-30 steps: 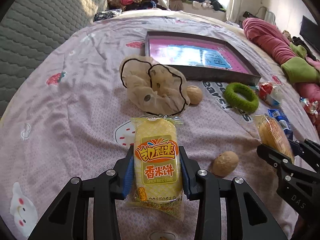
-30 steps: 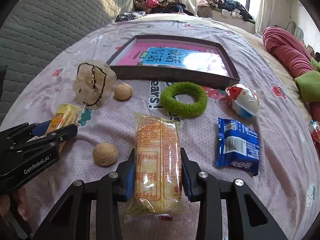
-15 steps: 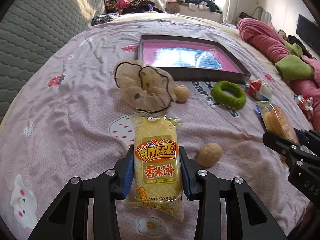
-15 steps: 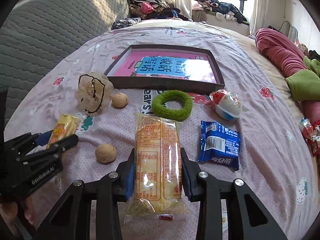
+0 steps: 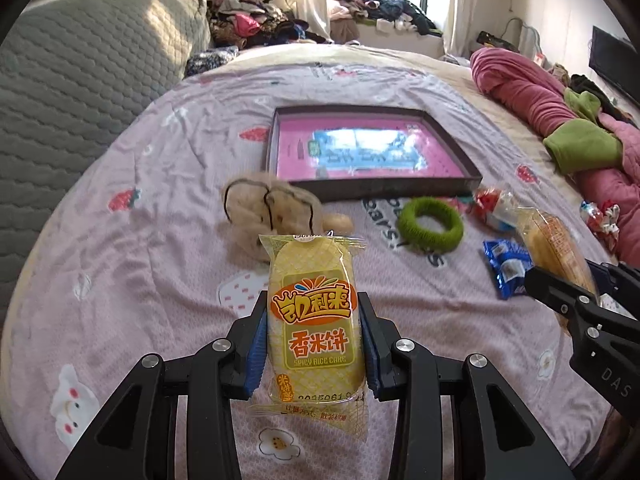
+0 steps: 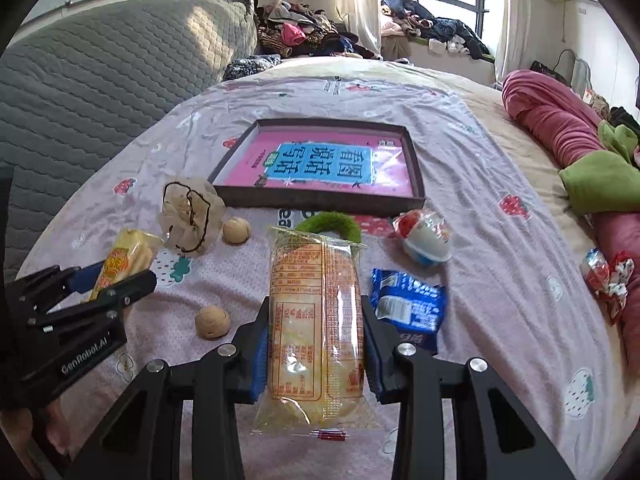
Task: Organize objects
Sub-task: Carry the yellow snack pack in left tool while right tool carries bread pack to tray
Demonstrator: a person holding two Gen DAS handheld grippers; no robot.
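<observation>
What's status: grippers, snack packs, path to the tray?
Left gripper shut on rice cake pack. Right gripper shut on second pack. Tray ahead; green ring between.

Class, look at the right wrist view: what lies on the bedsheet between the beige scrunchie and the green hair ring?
One walnut lies between the beige scrunchie and the green hair ring, close beside the scrunchie, clearest in the right wrist view.

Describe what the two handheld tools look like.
Both are matte black, angular linkages with silver screw heads and blue pads inside the fingers. The left tool reads "GenRobot.AI" in white on its side; the right tool shows "DAS". No cables or sleeves visible.
</observation>
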